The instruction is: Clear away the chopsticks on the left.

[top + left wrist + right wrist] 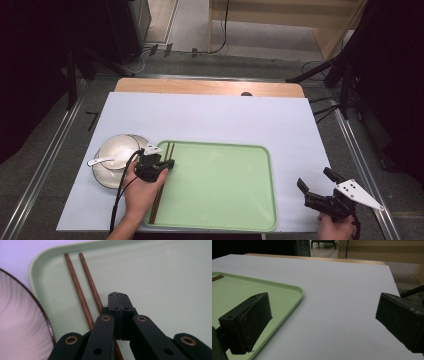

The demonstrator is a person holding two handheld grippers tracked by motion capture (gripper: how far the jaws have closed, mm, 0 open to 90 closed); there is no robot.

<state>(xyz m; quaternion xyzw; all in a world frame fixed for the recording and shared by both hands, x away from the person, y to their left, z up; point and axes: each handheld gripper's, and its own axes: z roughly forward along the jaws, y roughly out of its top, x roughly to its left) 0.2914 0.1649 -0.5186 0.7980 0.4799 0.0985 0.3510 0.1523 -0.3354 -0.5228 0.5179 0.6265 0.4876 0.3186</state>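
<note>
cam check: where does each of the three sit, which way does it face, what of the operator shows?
High view: above the person's side, looking forward and down on the table; both forearms and hands enter from the bottom, left claw over the green tray, right claw off its right edge.
Left gripper view: rides the left claw, looking down at the chopsticks; black jaws pressed together.
Right gripper view: rides the right claw, facing across the table; jaws wide apart.
Shared: tray and chopsticks appear in all three.
</note>
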